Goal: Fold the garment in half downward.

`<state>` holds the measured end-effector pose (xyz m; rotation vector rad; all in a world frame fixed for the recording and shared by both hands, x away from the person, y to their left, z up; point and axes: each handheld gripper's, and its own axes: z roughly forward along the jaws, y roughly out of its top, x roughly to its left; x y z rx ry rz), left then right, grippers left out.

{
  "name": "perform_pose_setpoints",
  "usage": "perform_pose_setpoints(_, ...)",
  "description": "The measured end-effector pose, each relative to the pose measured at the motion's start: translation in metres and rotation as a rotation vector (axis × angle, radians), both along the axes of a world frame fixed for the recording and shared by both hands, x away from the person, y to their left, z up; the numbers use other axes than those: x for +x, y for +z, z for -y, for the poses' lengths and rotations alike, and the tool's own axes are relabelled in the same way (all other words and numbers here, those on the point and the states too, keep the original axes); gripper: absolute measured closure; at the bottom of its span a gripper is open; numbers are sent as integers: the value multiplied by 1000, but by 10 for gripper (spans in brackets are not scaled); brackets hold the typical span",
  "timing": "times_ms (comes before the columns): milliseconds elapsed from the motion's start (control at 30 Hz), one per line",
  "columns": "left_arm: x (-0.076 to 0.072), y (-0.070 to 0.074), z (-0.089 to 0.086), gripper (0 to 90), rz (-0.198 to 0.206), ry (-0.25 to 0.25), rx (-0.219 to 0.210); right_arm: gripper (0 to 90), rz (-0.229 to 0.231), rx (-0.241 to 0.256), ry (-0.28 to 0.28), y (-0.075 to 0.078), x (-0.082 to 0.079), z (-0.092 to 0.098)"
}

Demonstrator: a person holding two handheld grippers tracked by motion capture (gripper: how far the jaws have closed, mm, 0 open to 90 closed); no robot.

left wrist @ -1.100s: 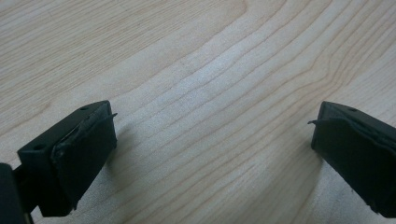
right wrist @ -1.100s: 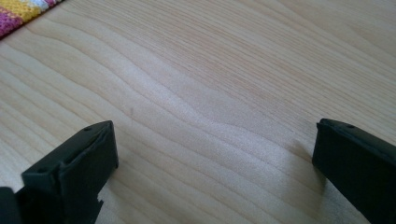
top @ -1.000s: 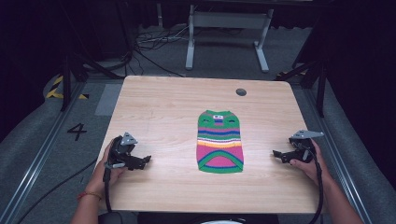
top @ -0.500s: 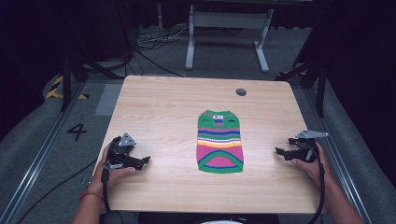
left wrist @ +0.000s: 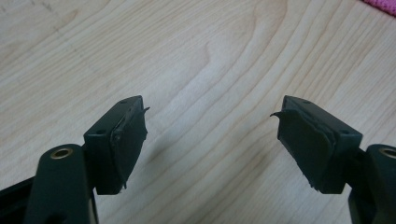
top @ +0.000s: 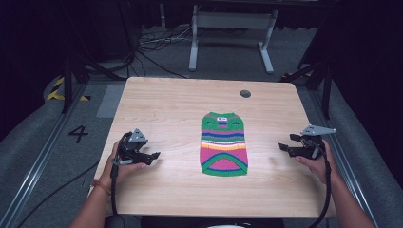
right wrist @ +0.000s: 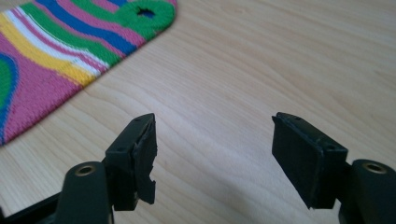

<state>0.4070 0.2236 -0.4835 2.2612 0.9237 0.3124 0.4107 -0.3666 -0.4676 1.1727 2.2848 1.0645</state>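
Your left hand-held gripper (top: 151, 156) and right hand-held gripper (top: 285, 145) both stand wide and empty — probably ready to approach the striped knit garment (top: 224, 144) lying flat mid-tabletop (top: 166, 109) between them.

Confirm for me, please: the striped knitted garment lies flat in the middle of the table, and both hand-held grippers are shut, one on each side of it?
Not quite: both are open. The left gripper view shows the left hand-held gripper with its jaws wide apart over bare wood, and the right gripper view shows the same for the right hand-held gripper. The striped knitted garment does lie flat mid-table, between them.
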Motion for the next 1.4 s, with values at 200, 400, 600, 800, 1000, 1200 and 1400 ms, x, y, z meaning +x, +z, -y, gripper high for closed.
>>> perform_pose_setpoints(200,21,15,27,262,34,-26,-32,364,-2,-21,25,14,16,-20)
perform_pose_setpoints(400,44,24,56,272,53,-40,-56,390,-3,-61,57,22,35,-45)
perform_pose_setpoints(600,65,24,81,281,71,-62,-33,420,6,-96,92,23,57,-68)
perform_pose_setpoints(800,78,19,95,283,45,-57,-38,430,7,-114,96,21,73,-81)
perform_pose_setpoints(1000,95,13,112,311,33,-45,-43,431,-22,-127,111,13,89,-95)
perform_pose_setpoints(1200,114,10,128,329,20,-51,-56,433,-28,-95,104,9,108,-106)
perform_pose_setpoints(1400,130,4,141,349,3,-27,-64,459,-37,-92,98,3,120,-119)
